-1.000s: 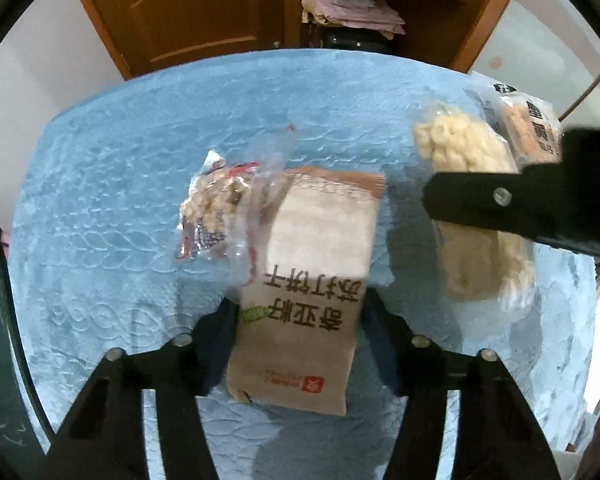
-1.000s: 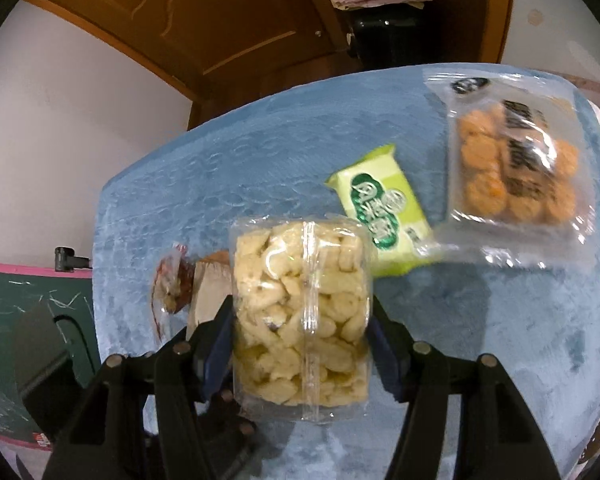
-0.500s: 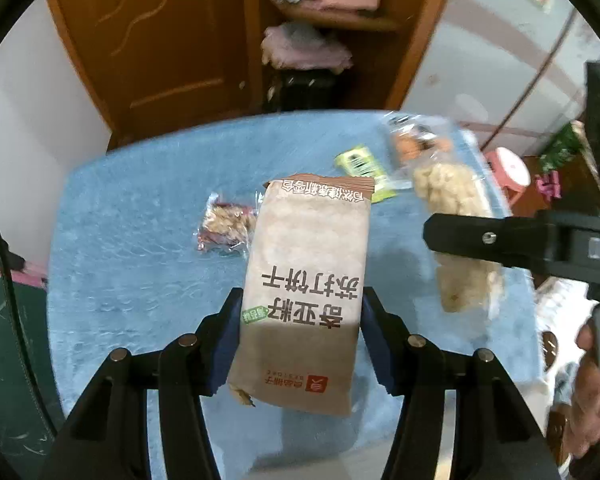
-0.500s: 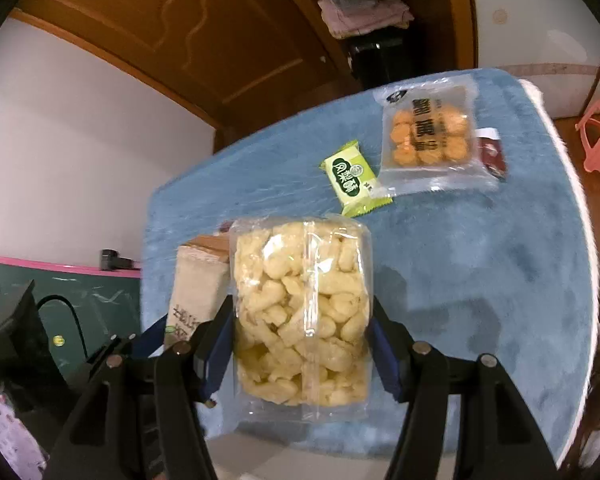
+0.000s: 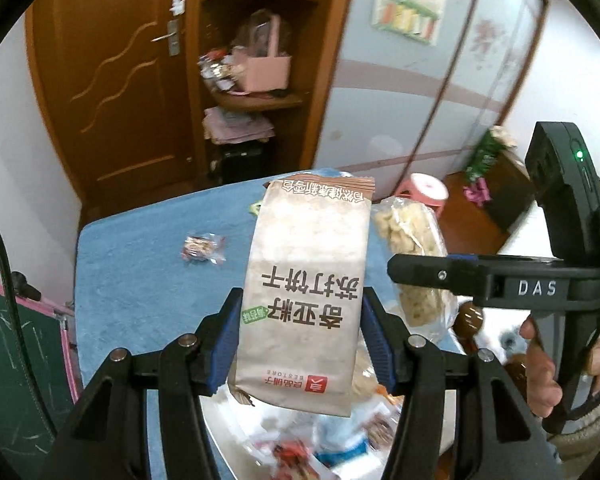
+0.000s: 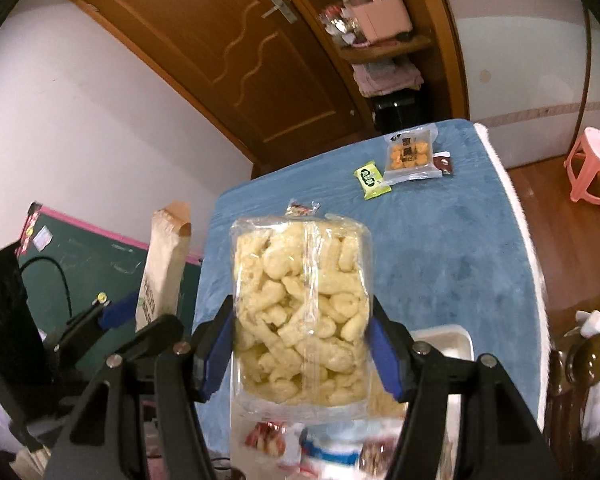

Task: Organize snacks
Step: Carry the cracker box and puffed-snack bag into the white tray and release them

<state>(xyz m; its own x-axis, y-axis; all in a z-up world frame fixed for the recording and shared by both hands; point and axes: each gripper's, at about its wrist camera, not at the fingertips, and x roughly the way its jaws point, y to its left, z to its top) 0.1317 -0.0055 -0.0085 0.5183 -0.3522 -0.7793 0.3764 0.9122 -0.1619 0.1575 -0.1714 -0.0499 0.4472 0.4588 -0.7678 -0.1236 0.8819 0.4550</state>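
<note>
My left gripper [image 5: 298,340] is shut on a brown paper cracker bag [image 5: 308,280] and holds it high above the blue table [image 5: 140,280]. My right gripper [image 6: 302,354] is shut on a clear bag of yellow puffed snacks [image 6: 302,312], also lifted; that bag shows in the left wrist view [image 5: 412,248]. Below both grippers a white tray [image 6: 456,340] at the table's near edge holds several blurred snack packs [image 5: 340,444]. A small clear snack pack [image 5: 202,246], a green pack [image 6: 370,178] and a bag of orange biscuits [image 6: 408,154] lie on the table.
A small dark red packet [image 6: 444,164] lies beside the biscuit bag. A pink stool [image 6: 592,166] stands on the wood floor to the right. A chalkboard [image 5: 12,368] leans at the table's left. A wooden door and shelf unit stand beyond the table.
Both grippers have risen and pulled back toward the near edge with their bags. The table now looks farther away and the white tray has come into view below.
</note>
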